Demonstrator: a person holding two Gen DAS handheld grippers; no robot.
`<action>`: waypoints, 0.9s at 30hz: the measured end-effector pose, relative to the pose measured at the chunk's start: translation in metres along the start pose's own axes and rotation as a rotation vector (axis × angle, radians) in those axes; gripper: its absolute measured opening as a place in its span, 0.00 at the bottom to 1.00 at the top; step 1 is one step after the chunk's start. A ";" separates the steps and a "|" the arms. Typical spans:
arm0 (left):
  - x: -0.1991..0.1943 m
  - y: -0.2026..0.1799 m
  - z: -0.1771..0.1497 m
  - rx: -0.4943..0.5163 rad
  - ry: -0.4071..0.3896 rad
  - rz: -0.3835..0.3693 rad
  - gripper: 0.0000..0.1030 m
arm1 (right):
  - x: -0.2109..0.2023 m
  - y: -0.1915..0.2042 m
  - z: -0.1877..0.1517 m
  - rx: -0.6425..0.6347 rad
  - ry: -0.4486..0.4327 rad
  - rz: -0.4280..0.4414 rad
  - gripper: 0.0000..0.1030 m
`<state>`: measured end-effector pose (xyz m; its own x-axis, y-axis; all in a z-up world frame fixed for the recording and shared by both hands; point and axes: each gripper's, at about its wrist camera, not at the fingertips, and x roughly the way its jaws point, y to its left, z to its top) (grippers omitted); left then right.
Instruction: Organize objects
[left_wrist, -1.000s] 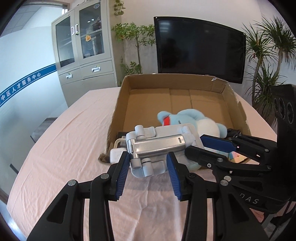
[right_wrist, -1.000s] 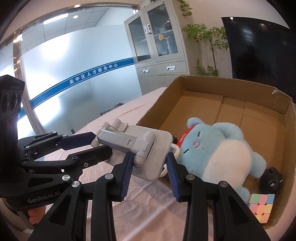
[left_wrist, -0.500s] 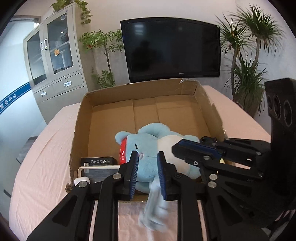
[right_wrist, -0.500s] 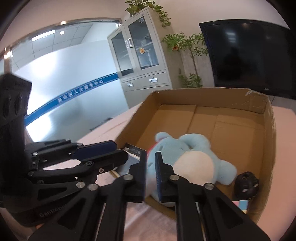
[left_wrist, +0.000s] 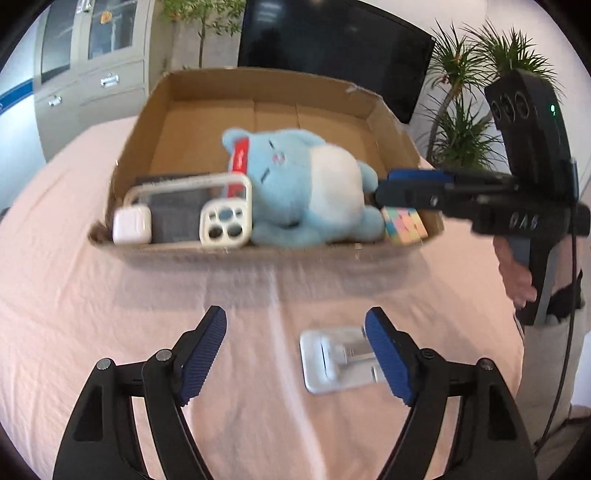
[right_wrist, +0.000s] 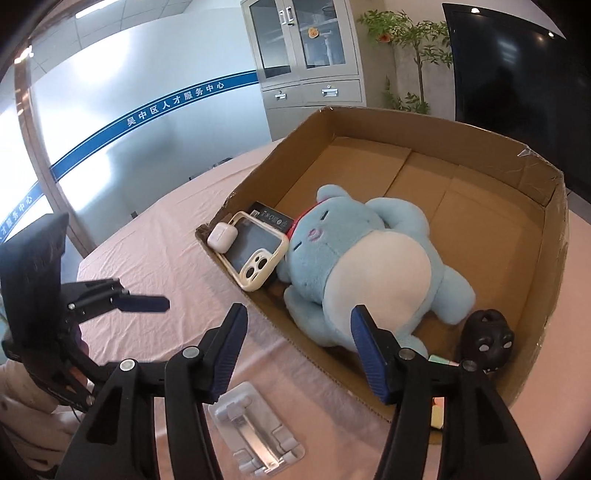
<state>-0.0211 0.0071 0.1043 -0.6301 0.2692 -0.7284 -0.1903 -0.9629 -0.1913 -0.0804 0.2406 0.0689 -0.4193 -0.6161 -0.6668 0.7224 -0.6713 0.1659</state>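
Between your two grippers and the near wall of the shallow brown cardboard box lies a bare strip of pink tablecloth — room to move on either side. Your left gripper is released, its blue-padded fingers spread wide with nothing between them. Your right gripper is likewise spread and empty.

On the cloth, just outside the box's near wall, rests the flat white-and-silver folding phone stand. Seen from the left wrist it sits just beside the left gripper's right-hand finger, partly covered by it and blurred; from the right wrist it lies low in the frame, below the left-hand finger.

Inside the box, the light-blue plush toy with a white belly fills the middle. At the left near corner a cream-edged phone case holds a small white earbud case at one end, with a black rectangular device half hidden beneath them. Against the right end sit a pastel puzzle cube and a black rounded object — the cube is almost wholly hidden in the right wrist view.
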 end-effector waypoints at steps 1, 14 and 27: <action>0.007 0.001 -0.007 0.001 0.048 -0.026 0.77 | -0.001 0.000 -0.003 0.024 -0.001 0.015 0.60; 0.068 -0.020 -0.041 0.047 0.193 -0.094 0.54 | 0.024 0.033 -0.149 0.334 0.109 -0.129 0.51; 0.073 -0.016 -0.047 0.003 0.193 -0.119 0.35 | 0.035 0.051 -0.152 0.361 0.077 -0.290 0.30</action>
<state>-0.0289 0.0411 0.0232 -0.4476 0.3719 -0.8132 -0.2566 -0.9246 -0.2816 0.0258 0.2474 -0.0562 -0.5238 -0.3586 -0.7726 0.3382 -0.9201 0.1978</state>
